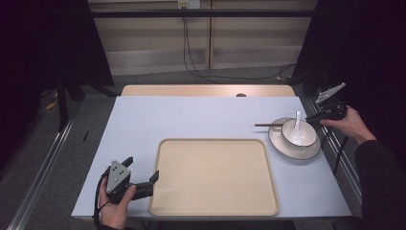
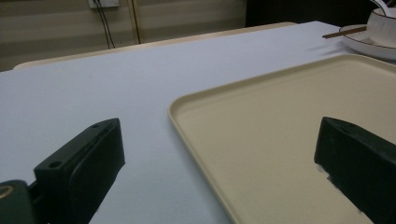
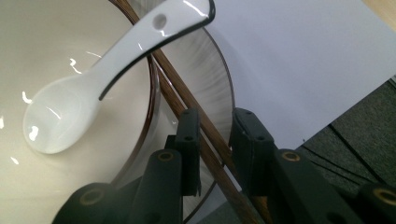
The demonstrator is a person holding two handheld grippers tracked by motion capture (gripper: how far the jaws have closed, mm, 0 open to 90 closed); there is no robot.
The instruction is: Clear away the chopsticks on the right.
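A white bowl (image 1: 312, 139) with a white spoon (image 1: 297, 125) in it stands on a dark-rimmed plate (image 1: 287, 149) at the table's right edge. Brown chopsticks (image 1: 266, 125) lie across the plate's far side, tips pointing left. My right gripper (image 1: 312, 118) reaches in from the right. In the right gripper view its jaws (image 3: 216, 114) stand narrowly apart around the chopsticks (image 3: 184, 98) beside the bowl (image 3: 28, 42) and spoon (image 3: 70, 112), with a sliver of gap showing. My left gripper (image 1: 142, 168) is open, straddling the left rim of the empty beige tray (image 1: 213, 141), nothing between its jaws (image 2: 219, 126).
The tray (image 2: 280, 116) lies at the front middle of the pale blue table (image 1: 191, 117). The plate (image 3: 212, 70) sits close to the table's right edge, with floor beyond. A wooden strip (image 1: 206, 90) runs along the far edge. Cables hang down the back wall.
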